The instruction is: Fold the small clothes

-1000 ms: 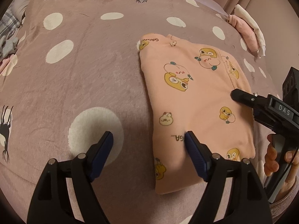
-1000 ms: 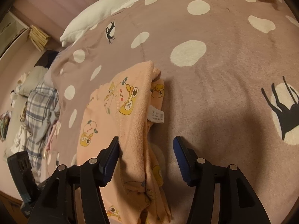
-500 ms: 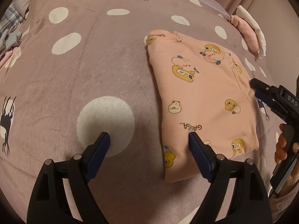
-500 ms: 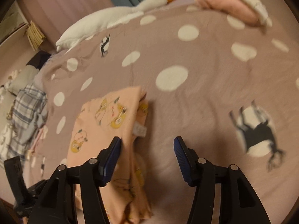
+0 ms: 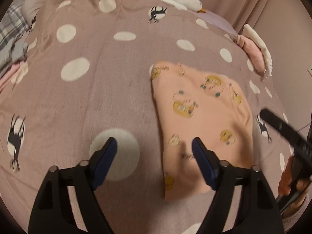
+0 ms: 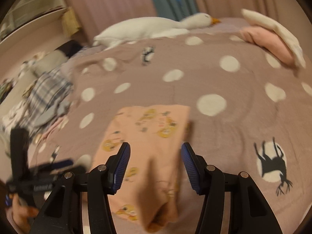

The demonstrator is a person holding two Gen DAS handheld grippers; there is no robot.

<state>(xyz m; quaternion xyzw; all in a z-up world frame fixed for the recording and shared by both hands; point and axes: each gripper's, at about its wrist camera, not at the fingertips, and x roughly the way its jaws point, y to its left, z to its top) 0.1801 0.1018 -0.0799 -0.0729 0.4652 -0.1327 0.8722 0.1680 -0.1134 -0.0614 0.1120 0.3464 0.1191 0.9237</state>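
A folded peach garment (image 5: pixel 202 120) with yellow duck prints lies flat on the mauve dotted bedspread (image 5: pixel 78 107). My left gripper (image 5: pixel 155 152) hovers above the garment's near left edge. Its jaws are closing, nothing is pinched between them, and the blue pads are clear of the cloth. In the right wrist view the garment (image 6: pixel 148 136) lies under my right gripper (image 6: pixel 155 161), which stands open above it, holding nothing. The right gripper (image 5: pixel 282 128) shows blurred at the right edge of the left wrist view, and the left gripper (image 6: pixel 48 167) at lower left of the right wrist view.
A white goose plush (image 6: pixel 156 27) lies along the far side of the bed. A stack of pink and cream folded clothes (image 5: pixel 253 52) sits at the far right. A heap of plaid and other clothes (image 6: pixel 48 93) lies at the left. Curtains hang behind.
Both grippers have lifted up and back from the garment, which stays flat. The right gripper's view has rolled level. The left jaws widened, then narrowed a little.
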